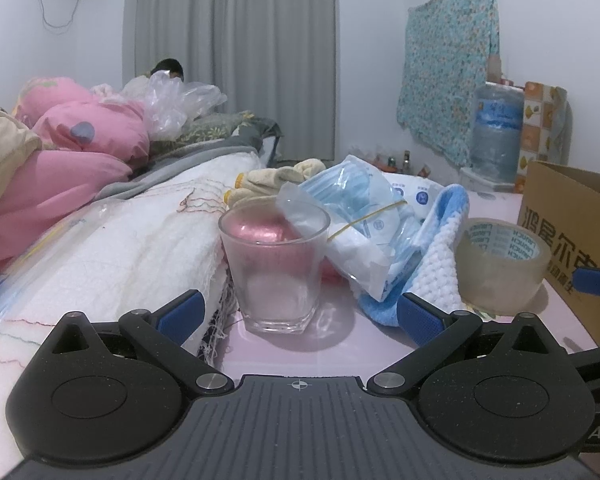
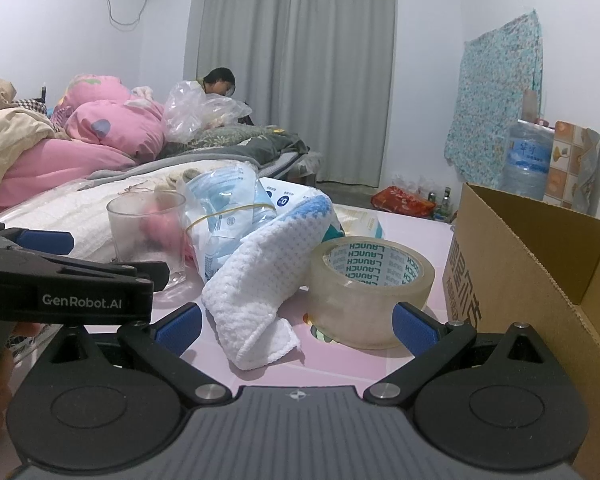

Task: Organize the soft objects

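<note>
The left gripper (image 1: 298, 314) stands open around nothing, the glass tumbler (image 1: 274, 270) just ahead. The right gripper (image 2: 296, 326) gapes likewise, the white-and-blue cloth (image 2: 260, 288) lying between its fingers (untouched by either pad) beside the tape roll (image 2: 370, 290). Behind sits a mask packet (image 2: 224, 216); rightward, a cardboard box (image 2: 532, 264).
</note>
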### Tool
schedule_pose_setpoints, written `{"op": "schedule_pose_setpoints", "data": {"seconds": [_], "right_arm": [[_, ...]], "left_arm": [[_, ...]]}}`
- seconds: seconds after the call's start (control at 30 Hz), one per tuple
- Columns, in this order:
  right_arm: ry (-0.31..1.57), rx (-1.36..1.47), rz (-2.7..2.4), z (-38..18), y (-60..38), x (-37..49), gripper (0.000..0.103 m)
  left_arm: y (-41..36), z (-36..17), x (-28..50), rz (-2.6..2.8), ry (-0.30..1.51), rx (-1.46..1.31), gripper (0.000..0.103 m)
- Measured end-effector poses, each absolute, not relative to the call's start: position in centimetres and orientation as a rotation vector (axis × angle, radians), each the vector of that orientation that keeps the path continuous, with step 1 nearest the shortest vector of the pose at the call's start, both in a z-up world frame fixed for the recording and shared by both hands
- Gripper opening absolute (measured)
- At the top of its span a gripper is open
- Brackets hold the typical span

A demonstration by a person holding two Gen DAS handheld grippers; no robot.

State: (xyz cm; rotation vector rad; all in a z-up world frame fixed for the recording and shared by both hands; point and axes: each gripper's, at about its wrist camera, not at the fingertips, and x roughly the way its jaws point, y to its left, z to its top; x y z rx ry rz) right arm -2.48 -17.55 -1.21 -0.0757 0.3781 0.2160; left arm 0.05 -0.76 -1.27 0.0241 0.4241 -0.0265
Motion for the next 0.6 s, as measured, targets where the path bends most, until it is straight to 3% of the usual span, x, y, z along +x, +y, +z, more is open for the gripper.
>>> {"op": "schedule_pose_setpoints", "data": {"seconds": [0.4,0.6], "right_arm": [[0.378,-0.075,0.217,-1.26,-17.57,-2.57,0.044],[0.373,-0.064,0.242,-1.22,-17.73,-2.63,0.044]], "left_arm": [[-0.53,-1.18,0.18,-0.038,0.423,0.021,0.102],[-0.24,-1.05,0.07,-0.083,0.429,-0.015,0.096]]}}
